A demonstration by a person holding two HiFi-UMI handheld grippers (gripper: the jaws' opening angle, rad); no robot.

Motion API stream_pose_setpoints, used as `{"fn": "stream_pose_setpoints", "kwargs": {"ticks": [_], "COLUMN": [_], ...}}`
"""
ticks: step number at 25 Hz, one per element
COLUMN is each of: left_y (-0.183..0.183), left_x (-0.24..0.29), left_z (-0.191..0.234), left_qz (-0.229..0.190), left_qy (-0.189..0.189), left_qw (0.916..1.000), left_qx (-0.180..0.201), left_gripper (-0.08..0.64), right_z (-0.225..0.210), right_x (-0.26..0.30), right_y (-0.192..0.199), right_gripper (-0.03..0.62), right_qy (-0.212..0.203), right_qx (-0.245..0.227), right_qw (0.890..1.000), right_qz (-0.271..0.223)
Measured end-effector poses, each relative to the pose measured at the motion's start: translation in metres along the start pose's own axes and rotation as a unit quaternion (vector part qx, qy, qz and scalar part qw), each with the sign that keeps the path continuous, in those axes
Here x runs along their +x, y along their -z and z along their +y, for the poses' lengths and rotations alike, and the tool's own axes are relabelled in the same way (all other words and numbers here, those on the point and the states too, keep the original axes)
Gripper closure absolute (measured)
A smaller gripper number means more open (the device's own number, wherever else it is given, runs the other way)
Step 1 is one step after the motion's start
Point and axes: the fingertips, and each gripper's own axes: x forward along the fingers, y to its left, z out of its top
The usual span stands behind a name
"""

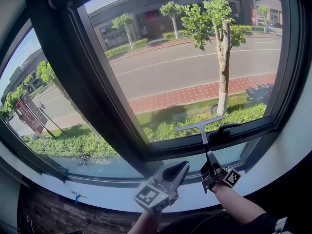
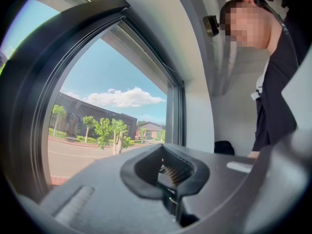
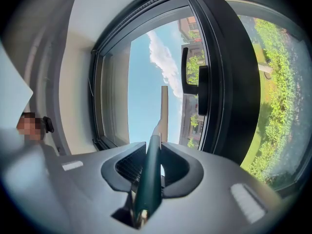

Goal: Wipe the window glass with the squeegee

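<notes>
squeegee (image 1: 204,135) at five o'clock may snag the window handle (image 1: 226,129); my right tongs (image 1: 210,165) clench its shaft, left tongs (image 1: 182,167) closed empty.

A dark window frame (image 1: 100,89) stands over a white sill (image 1: 105,195), its thick middle post leaning left. A black handle (image 1: 225,129) sits on the frame's bottom rail near the right corner. Below the sill's front edge, towards its left end, hangs a small blue piece (image 1: 77,196); what it is cannot be told. Outside runs a grey road (image 1: 185,65) with a brick pavement (image 1: 195,94), a slim tree (image 1: 222,48), a hedge (image 1: 68,145), a red sign (image 1: 30,113) and a dark building (image 1: 161,13). White cloud (image 2: 124,97) crosses blue sky. A person in dark clothes (image 2: 275,82) stands by the white wall (image 2: 200,116).
</notes>
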Motion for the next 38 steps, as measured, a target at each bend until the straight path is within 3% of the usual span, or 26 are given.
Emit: {"fn": "stream_pose_setpoints", "kwargs": {"ticks": [25,31,38], "left_y": [0.007,0.008,0.004], "left_x": [0.001,0.000,-0.003], "left_z": [0.002,0.003,0.007], "left_qz": [0.004,0.002,-0.005], "left_qy": [0.000,0.000,-0.008], "left_qw": [1.0000,1.0000,0.9999], "left_qx": [-0.008,-0.008,-0.010], "left_gripper": [0.557,0.557,0.557], "right_z": [-0.039,-0.030,0.013], "right_x": [-0.024,-0.020,0.012], "right_y": [0.007,0.006,0.003], "right_gripper": [0.494,0.494,0.495], "right_qy": [0.070,0.055,0.003], "right_qx": [-0.019,-0.018,-0.008], "right_qw": [0.997,0.998,1.000], "right_qz": [0.007,0.010,0.004]}}
